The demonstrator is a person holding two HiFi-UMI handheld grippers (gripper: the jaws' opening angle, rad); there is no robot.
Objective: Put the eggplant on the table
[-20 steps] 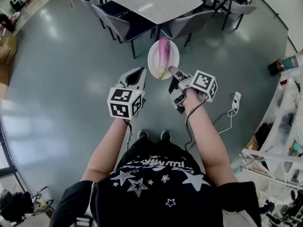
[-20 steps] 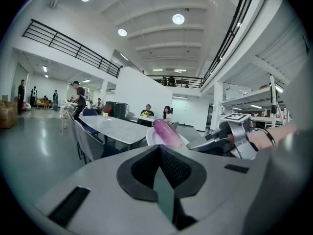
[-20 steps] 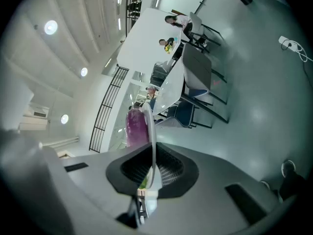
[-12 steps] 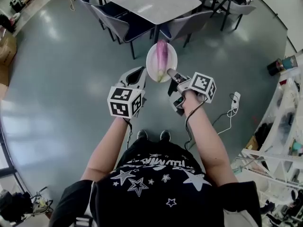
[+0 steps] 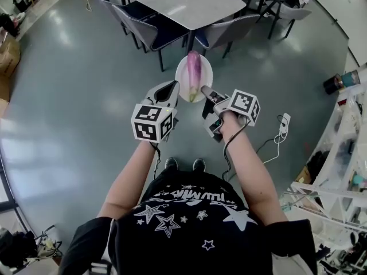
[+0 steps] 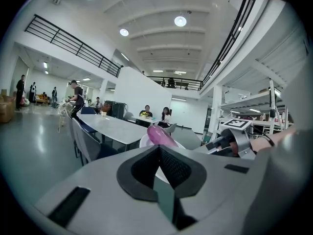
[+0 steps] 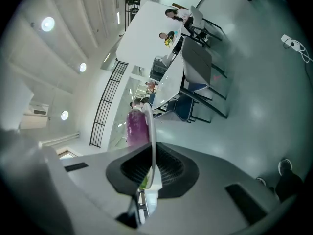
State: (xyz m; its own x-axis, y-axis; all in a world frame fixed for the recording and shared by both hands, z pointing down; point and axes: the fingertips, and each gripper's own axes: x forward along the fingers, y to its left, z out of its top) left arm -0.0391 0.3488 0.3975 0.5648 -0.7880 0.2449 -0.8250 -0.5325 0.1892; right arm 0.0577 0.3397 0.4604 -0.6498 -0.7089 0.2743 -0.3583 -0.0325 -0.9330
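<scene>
A purple eggplant (image 5: 194,69) lies on a white plate (image 5: 202,67) held in the air over the grey floor, short of the white table (image 5: 178,2). My right gripper (image 5: 206,91) is shut on the plate's near rim. In the right gripper view the plate rim (image 7: 150,131) runs edge-on between the jaws of the right gripper (image 7: 150,153), with the eggplant (image 7: 137,126) beyond. My left gripper (image 5: 171,87) hangs just left of the plate, shut with nothing in it. In the left gripper view its closed tips (image 6: 158,149) sit below the eggplant (image 6: 161,135).
Dark chairs (image 5: 150,32) stand along the table's near side, a grey one (image 5: 226,30) right of them. A white cable and plug (image 5: 284,125) lie on the floor at the right. Shelving (image 5: 344,148) lines the right edge. People sit at far tables (image 6: 154,114).
The plate with the eggplant has moved forward, toward the table, carried by the right gripper. The left gripper has kept its place beside it.
</scene>
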